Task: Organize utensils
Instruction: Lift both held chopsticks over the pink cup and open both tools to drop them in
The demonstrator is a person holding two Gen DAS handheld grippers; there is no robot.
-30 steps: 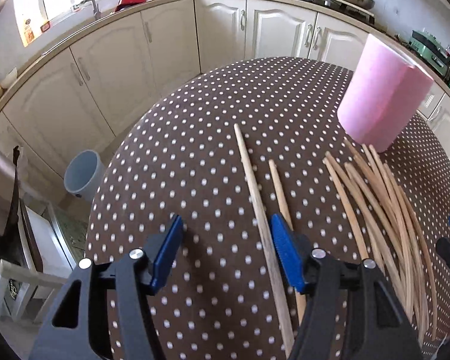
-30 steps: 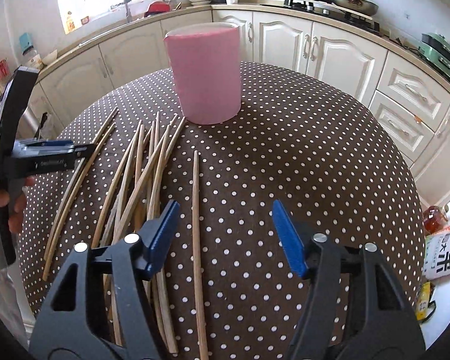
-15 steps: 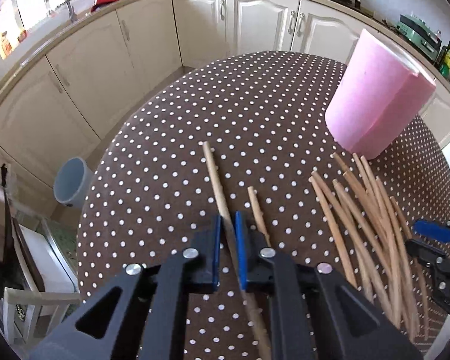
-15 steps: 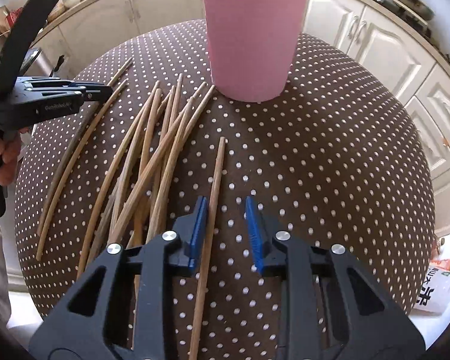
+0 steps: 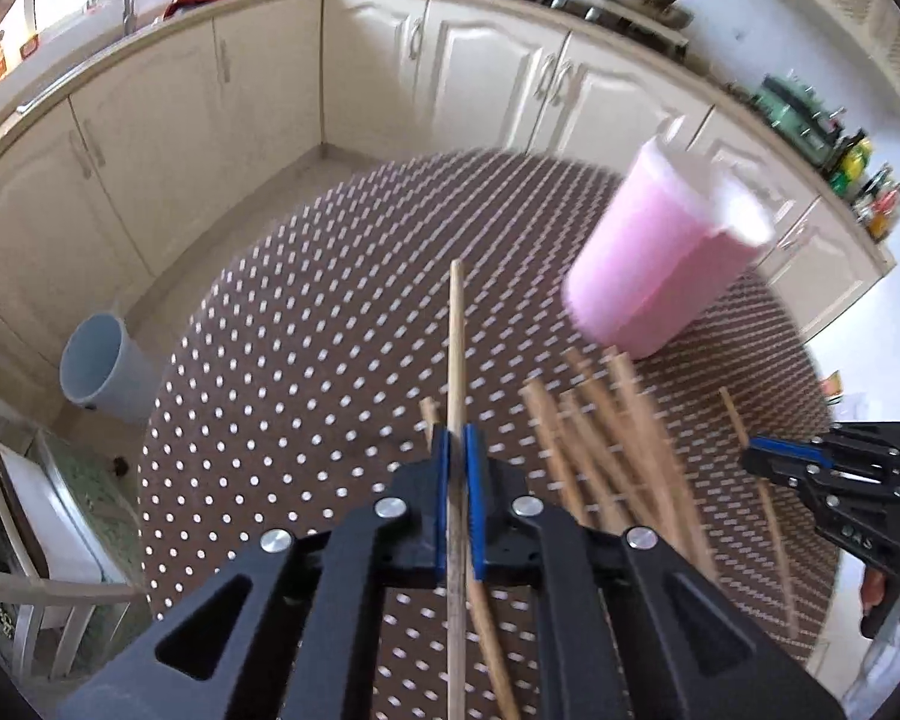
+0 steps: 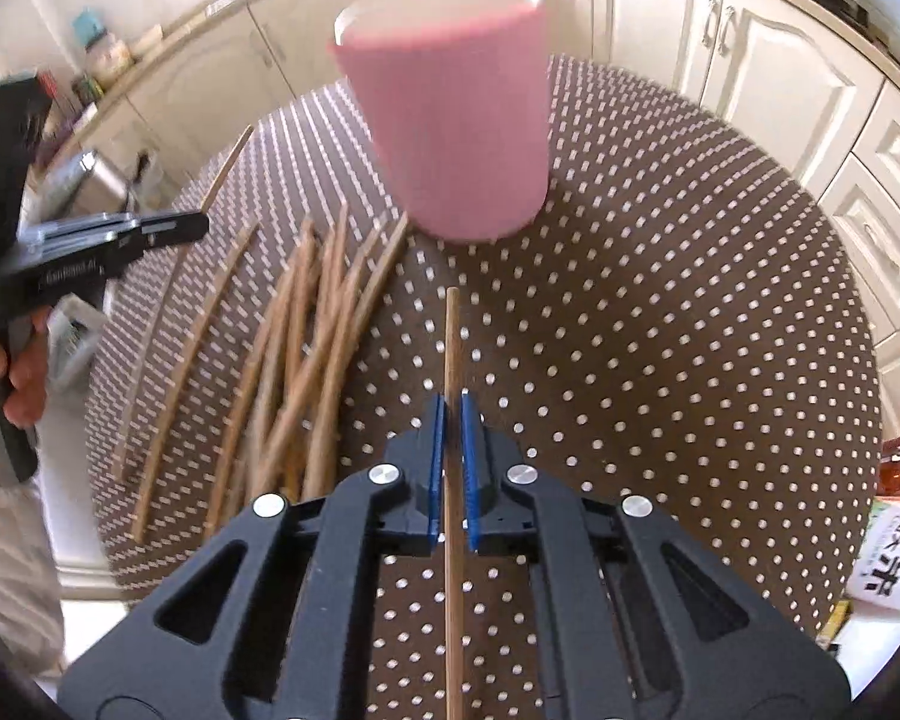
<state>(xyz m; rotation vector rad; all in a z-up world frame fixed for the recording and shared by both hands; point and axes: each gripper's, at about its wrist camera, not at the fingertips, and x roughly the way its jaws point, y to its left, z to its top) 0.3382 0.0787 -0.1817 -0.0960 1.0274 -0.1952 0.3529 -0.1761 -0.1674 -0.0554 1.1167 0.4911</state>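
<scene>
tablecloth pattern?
Brown tablecloth with white polka dots; right wrist view shows it best.

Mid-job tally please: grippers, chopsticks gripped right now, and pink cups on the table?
Grippers: 2 (left gripper, right gripper)
Gripped chopsticks: 2 (left chopstick, right chopstick)
Pink cup: 1
Total: 5
The loose pile is too blurred to count.

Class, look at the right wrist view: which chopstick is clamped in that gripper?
The lone chopstick pointing straight toward the pink cup, pinched by the right gripper; the others lie loose, left.
</scene>
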